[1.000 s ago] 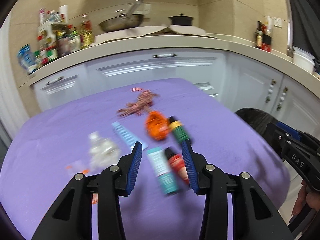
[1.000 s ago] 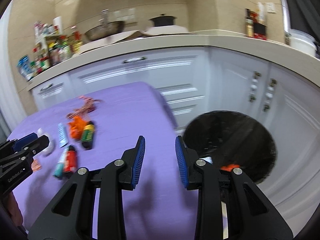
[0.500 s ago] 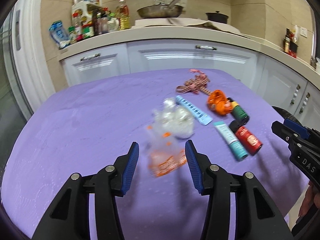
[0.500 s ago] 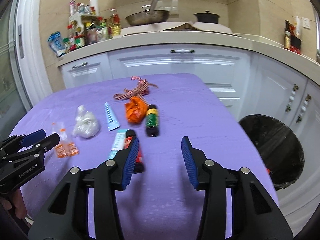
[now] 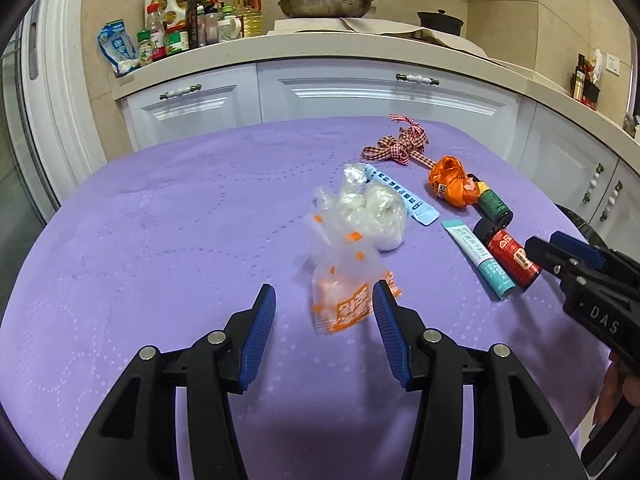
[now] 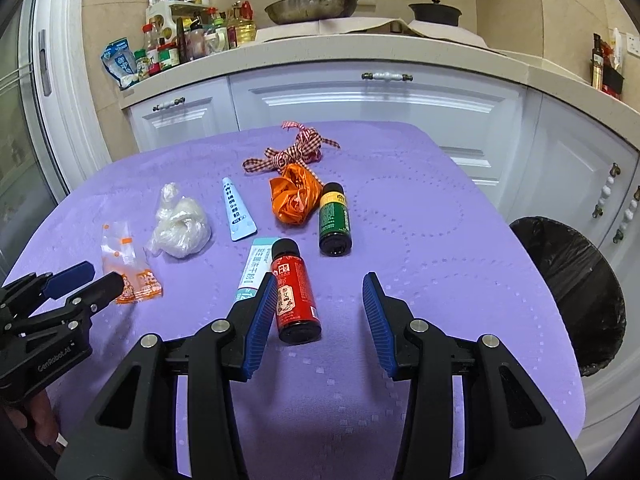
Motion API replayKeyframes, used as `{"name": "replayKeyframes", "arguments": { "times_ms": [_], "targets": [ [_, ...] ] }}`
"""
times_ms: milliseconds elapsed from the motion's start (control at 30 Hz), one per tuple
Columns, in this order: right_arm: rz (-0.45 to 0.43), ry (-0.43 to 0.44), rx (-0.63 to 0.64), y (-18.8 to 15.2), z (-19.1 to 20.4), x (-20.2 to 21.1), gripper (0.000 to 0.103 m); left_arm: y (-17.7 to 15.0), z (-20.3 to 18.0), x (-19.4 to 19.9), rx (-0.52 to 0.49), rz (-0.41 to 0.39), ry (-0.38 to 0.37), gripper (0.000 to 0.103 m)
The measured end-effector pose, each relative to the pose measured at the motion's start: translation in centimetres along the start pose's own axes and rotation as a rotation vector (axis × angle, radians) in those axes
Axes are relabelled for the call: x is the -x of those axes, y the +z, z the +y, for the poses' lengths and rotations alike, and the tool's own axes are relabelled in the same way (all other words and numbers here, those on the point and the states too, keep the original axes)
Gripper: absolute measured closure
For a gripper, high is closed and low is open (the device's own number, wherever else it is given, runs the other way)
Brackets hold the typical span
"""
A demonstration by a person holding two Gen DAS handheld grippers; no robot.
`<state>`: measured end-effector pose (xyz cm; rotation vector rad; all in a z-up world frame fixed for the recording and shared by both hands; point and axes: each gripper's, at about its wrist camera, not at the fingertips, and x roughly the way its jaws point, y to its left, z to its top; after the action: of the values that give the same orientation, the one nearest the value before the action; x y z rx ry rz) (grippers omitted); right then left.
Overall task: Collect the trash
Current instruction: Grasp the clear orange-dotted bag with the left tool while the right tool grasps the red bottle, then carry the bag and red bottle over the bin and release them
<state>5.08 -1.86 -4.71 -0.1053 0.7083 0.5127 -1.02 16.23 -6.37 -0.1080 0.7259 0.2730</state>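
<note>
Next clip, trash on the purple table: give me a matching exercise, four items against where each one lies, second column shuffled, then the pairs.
Items:
1. red bottle with black cap
2. clear wrapper with orange print
3. red-and-white checked ribbon
4. black-lined trash bin

Places:
A. farthest back on the purple tablecloth
B. on the floor, off the table's right side
C. just ahead of the open left gripper
D. lying beside the right gripper, against its left finger

Pairs: 1-D, 2-C, 3-A, 4-B
</note>
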Motion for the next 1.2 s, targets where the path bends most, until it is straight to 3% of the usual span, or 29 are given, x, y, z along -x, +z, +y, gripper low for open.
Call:
{"name": "replayKeyframes", "arguments": {
  "times_ms": [133,267,367,667,1000,1200],
  "targets": [
    [0.022,0.016,0.004,-0.1,0.1,-0.5,0.061,0.3,-0.4,-0.6,0.001,0.008,-0.023,0.053],
    [0.040,0.030,0.017,-0.3,0.3,-0.9,0.061,0.3,-0.9,-1.0,-0.017,0.017,-0.033,0.067],
    [0.058,0.045,0.023,-0.4,0.4,-1.4,0.076,0.3,-1.0,-1.1,-0.027,0.012,-0.028,0.071],
    [0.042,0.044,0.041,-0.6,0.6,-1.1,0.078,0.0,-1.5,-0.5,-0.071,-0.022,-0.030,0.085],
    [0.009,0.035,0.038,-0.7,0.0,0.5,0.079,0.0,-1.7,0.8,-0.068,-0.047,-0.037,0.086],
    [0.051,0.060,0.007,-1.4,-0.7,0.0,0.079,-0.1,-1.6,0.8,-0.071,-0.046,-0.032,0.086]
  ]
}}
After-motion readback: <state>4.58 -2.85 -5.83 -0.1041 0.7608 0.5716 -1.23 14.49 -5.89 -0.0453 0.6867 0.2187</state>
